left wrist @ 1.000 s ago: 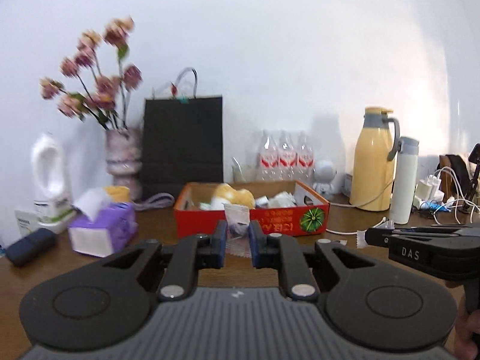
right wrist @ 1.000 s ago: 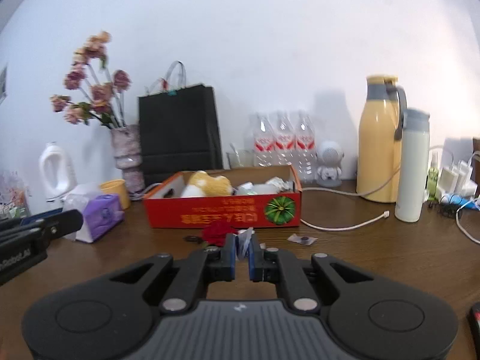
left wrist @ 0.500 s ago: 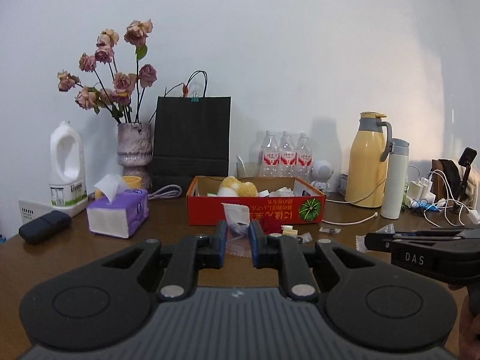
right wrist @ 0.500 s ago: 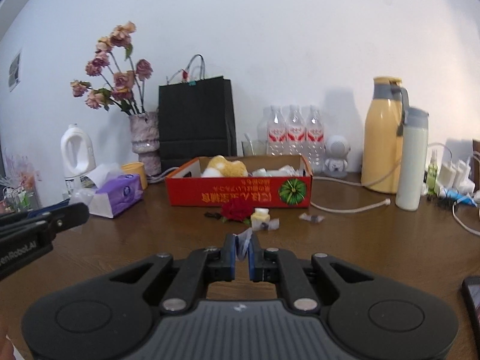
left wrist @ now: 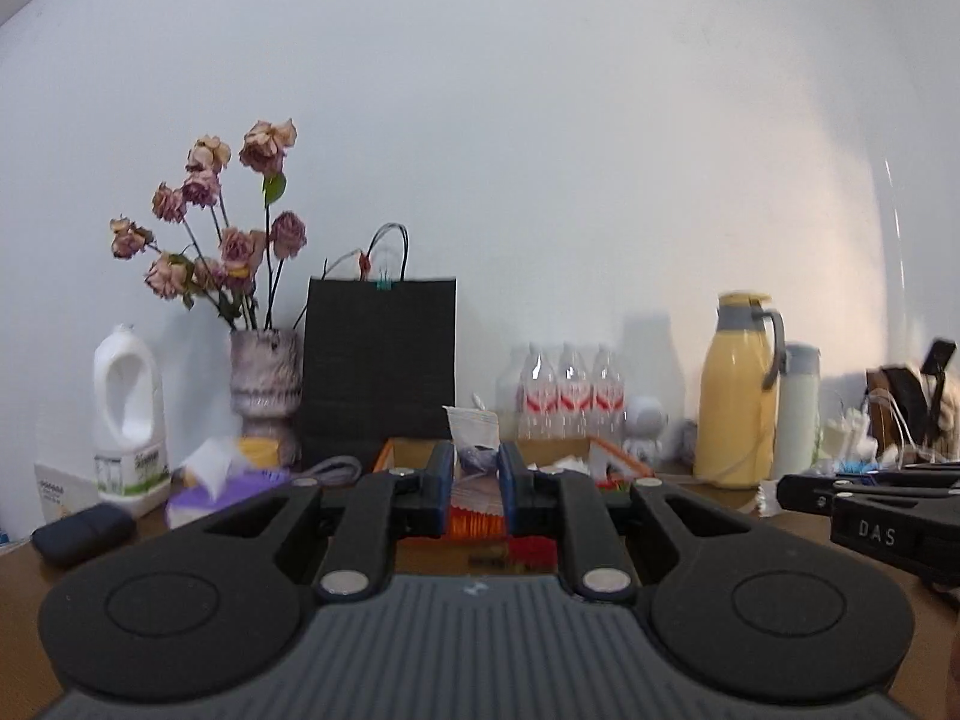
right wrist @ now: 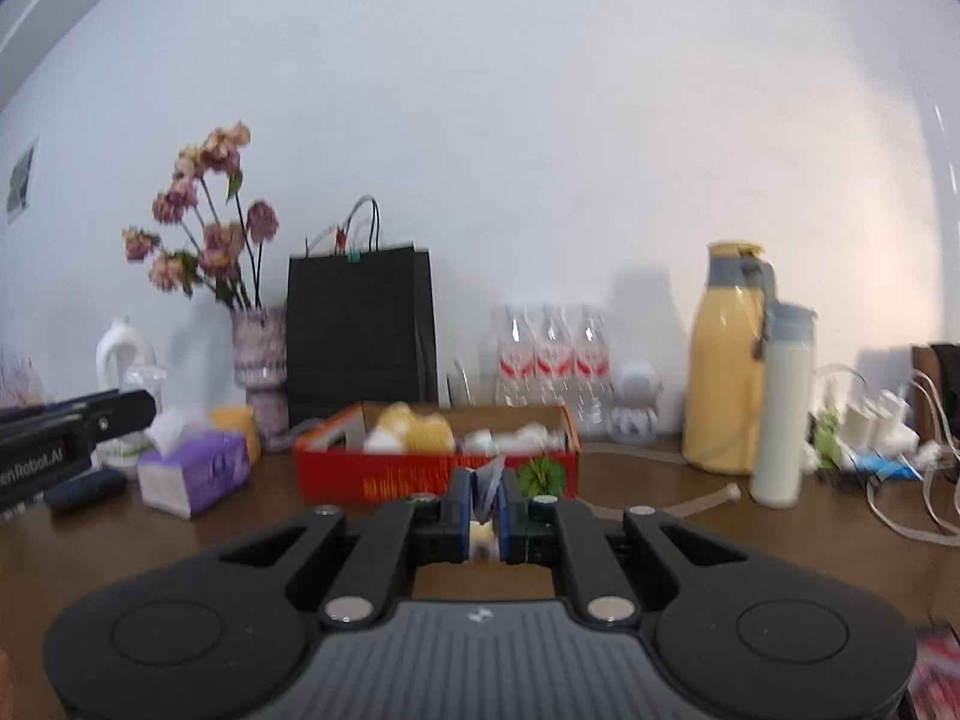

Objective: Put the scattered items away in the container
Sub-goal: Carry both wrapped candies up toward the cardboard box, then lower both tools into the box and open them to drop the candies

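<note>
Compared with half a second earlier, the red cardboard box [right wrist: 435, 471] is seen larger and closer in both wrist views, and in the left wrist view it now sits partly hidden behind the fingers, so both loads are judged to be on their way to the container, with the release not yet made. The left gripper [left wrist: 475, 468] is held level and is closed to a narrow gap on a small clear packet [left wrist: 474, 435] with dark contents; the packet stands upright between the pads, its white top edge rising toward 12 o'clock above the fingertips. The right gripper [right wrist: 485, 495] is closed tight on a thin crumpled wrapper [right wrist: 489, 474], whose folded end sticks up from between the jaws; a pale scrap is also seen low between the fingers, though whether it is gripped or lies on the table cannot be told. The box rests on the wooden table [right wrist: 750, 546], at 12 o'clock from the right gripper, in front of the black paper bag [right wrist: 360, 324] and already loaded with yellow and white items. A purple tissue pack [right wrist: 195, 471] lies at 9 o'clock from the box. No loose items are made out on the bare table ahead in these frames.
</note>
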Motion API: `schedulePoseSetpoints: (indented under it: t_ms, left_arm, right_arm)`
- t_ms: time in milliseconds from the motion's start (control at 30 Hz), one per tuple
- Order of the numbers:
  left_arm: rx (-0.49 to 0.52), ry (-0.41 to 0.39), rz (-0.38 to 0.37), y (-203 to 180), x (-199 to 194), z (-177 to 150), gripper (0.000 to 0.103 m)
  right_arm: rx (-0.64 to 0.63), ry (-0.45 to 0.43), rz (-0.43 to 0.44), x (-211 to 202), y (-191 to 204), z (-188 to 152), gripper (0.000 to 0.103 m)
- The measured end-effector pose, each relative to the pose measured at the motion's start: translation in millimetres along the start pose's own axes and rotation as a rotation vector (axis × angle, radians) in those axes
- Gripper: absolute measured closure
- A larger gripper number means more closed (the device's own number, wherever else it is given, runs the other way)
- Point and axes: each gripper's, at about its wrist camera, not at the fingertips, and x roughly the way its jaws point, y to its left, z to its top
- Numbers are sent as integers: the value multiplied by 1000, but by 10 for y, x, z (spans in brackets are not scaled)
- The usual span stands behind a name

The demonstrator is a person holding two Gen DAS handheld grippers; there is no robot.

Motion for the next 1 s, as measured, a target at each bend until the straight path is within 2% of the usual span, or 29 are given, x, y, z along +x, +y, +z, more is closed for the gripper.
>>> schedulePoseSetpoints:
  t_ms: [233,433,633,733,767,800,833,867,900,933,967,1000]
  left_arm:
    - [14,-16,33,16,1199,209,86]
    - [-5,-34,4,5,2099,363,86]
    - [-41,-38,1,57,2633,476,86]
    - [-74,-2,-3,158,2859,643,86]
    - [-83,41,-15,210,2993,749,86]
    - [-87,116,-25,264,3187,881,86]
    - [-96,212,-31,326,3408,1007,86]
    - [-107,354,-49,396,3677,1108,86]
    - [-153,539,-85,501,3981,1152,86]
    - [-234,714,-165,629,4261,1119,86]
    - [-307,860,-261,728,4492,1025,86]
    - [-343,950,-277,793,4643,917,86]
  right_arm:
    - [1,-64,1,1113,-116,468,95]
    - [13,-69,9,2108,-261,871,95]
    - [27,-88,8,2610,-362,1108,95]
    - [15,-77,15,2764,-383,1242,95]
    - [11,-53,7,2836,-396,1335,95]
    - [2,8,0,2958,-409,1475,95]
    - [-10,117,11,3133,-423,1642,95]
    - [0,257,33,3360,-453,1816,95]
    - [35,400,85,3592,-502,1949,95]
    - [112,526,168,3821,-583,2039,95]
    - [190,637,220,4041,-654,2075,95]
    - [196,726,219,4213,-655,2066,95]
